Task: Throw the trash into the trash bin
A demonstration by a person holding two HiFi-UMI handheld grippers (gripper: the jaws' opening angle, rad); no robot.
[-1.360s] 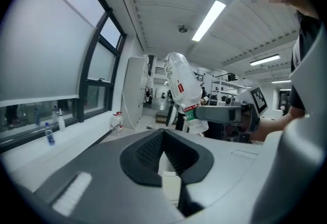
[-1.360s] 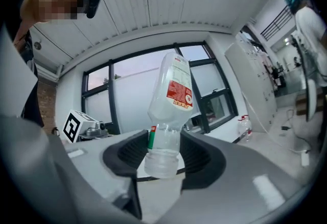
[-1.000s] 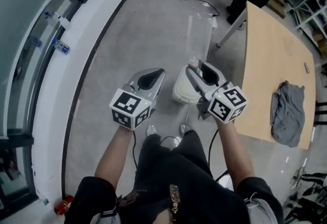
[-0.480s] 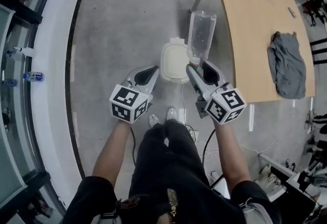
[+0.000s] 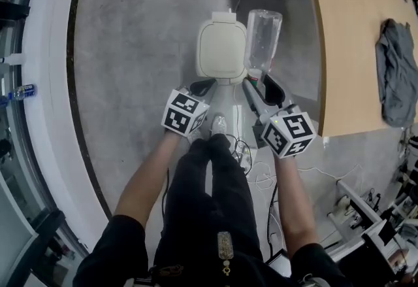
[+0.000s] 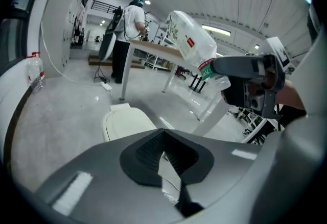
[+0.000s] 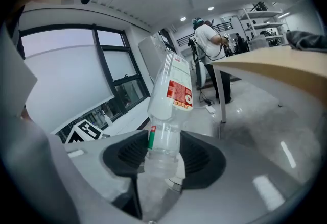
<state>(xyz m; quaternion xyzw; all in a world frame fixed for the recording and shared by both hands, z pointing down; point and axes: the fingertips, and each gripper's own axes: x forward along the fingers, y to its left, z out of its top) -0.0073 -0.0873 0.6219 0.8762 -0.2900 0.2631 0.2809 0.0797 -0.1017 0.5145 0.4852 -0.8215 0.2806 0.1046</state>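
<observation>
Two jaws of the right hand-held gripper (image 7: 163, 154) clamp the neck end of a clear plastic bottle (image 7: 168, 100). Its red label (image 7: 179, 93) carries white print too blurred to read. The left hand-held gripper (image 6: 163, 151) is closed on nothing. The right gripper view misses the white trash bin (image 5: 222, 50). The head view shows it on the floor, lid down, just beside the bottle.

The plastic bottle (image 5: 263, 40) is clear, with a red and white label and a green band. The trash bin (image 5: 221, 50) is cream white, the cloth (image 5: 394, 70) grey.
</observation>
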